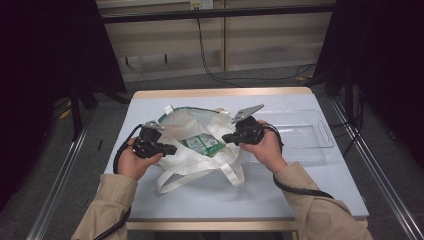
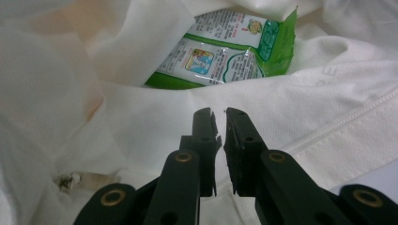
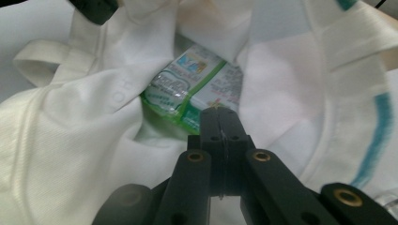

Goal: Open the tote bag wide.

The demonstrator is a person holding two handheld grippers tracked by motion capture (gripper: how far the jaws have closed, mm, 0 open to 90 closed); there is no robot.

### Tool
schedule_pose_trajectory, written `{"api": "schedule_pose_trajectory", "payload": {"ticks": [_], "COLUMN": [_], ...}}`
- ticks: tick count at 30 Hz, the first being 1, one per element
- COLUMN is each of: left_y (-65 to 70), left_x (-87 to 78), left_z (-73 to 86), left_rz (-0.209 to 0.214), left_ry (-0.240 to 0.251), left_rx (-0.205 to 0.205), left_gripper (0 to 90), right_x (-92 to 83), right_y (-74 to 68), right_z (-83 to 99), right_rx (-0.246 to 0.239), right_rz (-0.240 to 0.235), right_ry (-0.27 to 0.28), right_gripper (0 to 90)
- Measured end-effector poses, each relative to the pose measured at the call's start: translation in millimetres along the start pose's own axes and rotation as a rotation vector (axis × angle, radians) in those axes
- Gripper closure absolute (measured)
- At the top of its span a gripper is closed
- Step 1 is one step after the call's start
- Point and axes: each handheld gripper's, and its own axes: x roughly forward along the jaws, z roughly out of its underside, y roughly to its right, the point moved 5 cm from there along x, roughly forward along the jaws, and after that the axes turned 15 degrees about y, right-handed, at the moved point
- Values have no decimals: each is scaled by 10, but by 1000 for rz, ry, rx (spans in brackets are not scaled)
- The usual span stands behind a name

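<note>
A white cloth tote bag (image 1: pixel 192 167) lies open in the middle of the table, with green and white snack packets (image 1: pixel 202 145) inside it. My left gripper (image 1: pixel 172 149) is at the bag's left rim. In the left gripper view its jaws (image 2: pixel 218 112) stand a narrow gap apart over the cloth (image 2: pixel 328 108), with nothing between them, below the packets (image 2: pixel 225 51). My right gripper (image 1: pixel 225 138) is at the bag's right rim. In the right gripper view its jaws (image 3: pixel 219 112) are pressed together, pointing into the bag's mouth (image 3: pixel 70 140) toward the packets (image 3: pixel 187 89).
A clear plastic tray (image 1: pixel 305 135) sits on the pale blue table (image 1: pixel 300 190) to the right of the bag. The bag's white handles (image 1: pixel 234 175) trail toward the table's near edge. Dark curtains flank the table, and cables run over the floor behind it.
</note>
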Motion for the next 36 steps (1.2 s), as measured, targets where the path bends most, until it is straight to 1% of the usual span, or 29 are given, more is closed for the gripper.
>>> {"api": "schedule_pose_trajectory", "payload": {"ticks": [1, 2, 3, 5, 6, 7, 9, 11, 13, 14, 15, 16, 17, 18, 19, 20, 21, 22, 23, 25, 26, 28, 29, 30, 32, 33, 36], "left_y": [3, -6, -11, -28, -33, -51, -68, -87, -117, -133, -143, -149, -164, -163, -175, -182, -179, -181, -185, -199, -209, -222, -224, -220, -218, -209, -196], "left_x": [0, -2, -1, -3, -1, -8, -20, -26, -33, -36, -49, -56, -71, -74, -79, -83, -82, -83, -83, -78, -80, -71, -74, -67, -68, -65, -95], "left_z": [-22, -51, -66, -110, -131, -148, -192, -226, -259, -281, -294, -317, -339, -363, -381, -401, -422, -441, -460, -491, -501, -520, -525, -531, -533, -536, -537], "left_rz": [4, 6, 0, 6, 1, 0, 2, -10, -6, -24, -26, -33, -29, -42, -40, -41, -39, -49, -44, -54, -49, -68, -65, -65, -61, -71, -71], "left_ry": [-3, -2, -1, -2, 4, -4, 5, 21, 32, 39, 34, 45, 41, 49, 45, 47, 54, 57, 58, 70, 62, 76, 66, 75, 68, 82, 84], "left_rx": [-6, 1, 2, 8, -4, 10, 1, 1, -2, -6, 0, -3, 9, 2, 17, 21, 9, 20, 21, 24, 26, 27, 32, 30, 44, 34, 42], "left_gripper": [827, 827, 827, 827, 827, 828, 832, 832, 843, 848, 850, 850, 851, 852, 853, 852, 853, 853, 853, 853, 853, 852, 852, 852, 852, 852, 832], "right_x": [-6, -12, -17, -24, -24, -23, -27, -32, -32, -33, -35, -39, -44, -51, -55, -59, -62, -64, -66, -67, -67, -69, -68, -69, -66, -67, -70], "right_y": [-30, -59, -92, -130, -148, -164, -188, -204, -228, -240, -252, -264, -269, -277, -278, -279, -279, -278, -278, -275, -277, -278, -278, -277, -275, -271, -271], "right_z": [15, 29, 45, 67, 79, 89, 112, 131, 157, 173, 189, 198, 210, 219, 229, 239, 247, 254, 260, 265, 264, 259, 261, 264, 270, 273, 273], "right_rx": [4, 8, 9, 1, -1, 5, 7, 3, 2, 3, 0, 5, -1, 5, 3, 6, 7, 8, 8, 5, 7, 8, 6, 4, 6, 6, 14], "right_rz": [-5, -15, -23, -35, -37, -40, -43, -47, -49, -54, -59, -60, -62, -61, -64, -66, -63, -66, -65, -66, -66, -65, -69, -65, -67, -66, -70], "right_ry": [0, 4, 7, 4, 3, 5, 5, 4, 2, 0, 2, 1, 0, 2, 4, 3, 1, 2, -1, -1, -1, 0, -1, -3, -2, -2, 3], "right_gripper": [900, 900, 900, 900, 900, 900, 900, 900, 900, 900, 900, 900, 900, 900, 900, 900, 900, 900, 900, 900, 900, 900, 900, 900, 900, 900, 900]}}
